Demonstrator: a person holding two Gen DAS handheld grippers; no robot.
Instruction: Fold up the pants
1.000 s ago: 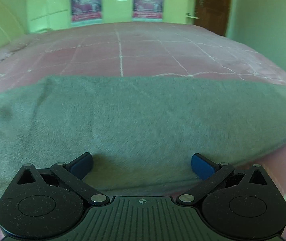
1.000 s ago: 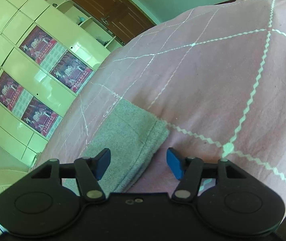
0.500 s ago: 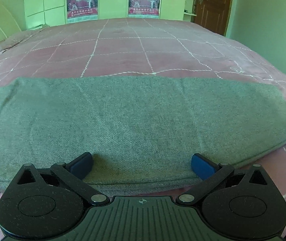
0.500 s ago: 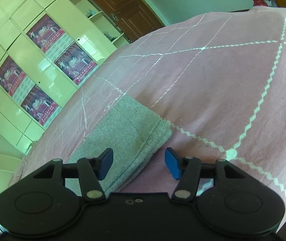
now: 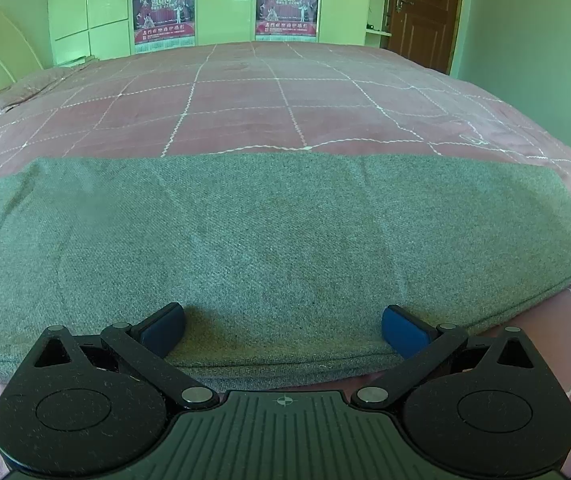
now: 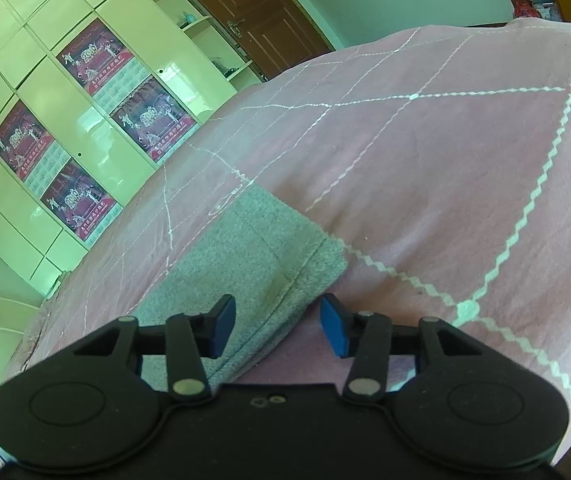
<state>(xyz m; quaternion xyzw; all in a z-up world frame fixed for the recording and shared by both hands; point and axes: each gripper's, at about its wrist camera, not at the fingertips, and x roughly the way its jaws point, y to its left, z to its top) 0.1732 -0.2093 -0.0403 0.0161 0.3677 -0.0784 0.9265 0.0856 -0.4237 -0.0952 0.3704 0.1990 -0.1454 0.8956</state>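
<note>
The gray pants (image 5: pixel 269 236) lie flat along the bed's (image 5: pixel 245 100) near edge. The left gripper (image 5: pixel 283 326) hangs wide open over them.

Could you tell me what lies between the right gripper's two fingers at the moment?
The corner of the grey pants on the pink bedspread lies inside the right gripper, whose jaws are closing, as its own wrist view shows.

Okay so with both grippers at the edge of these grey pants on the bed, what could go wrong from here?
1. The right gripper is closing at the hem corner of the pants; it straddles the edge, so it may catch only the top layer or pinch the pink bedspread too.
2. The left gripper is wide open over the near edge, holding nothing; if only the right lifts, the fold may skew.
</note>
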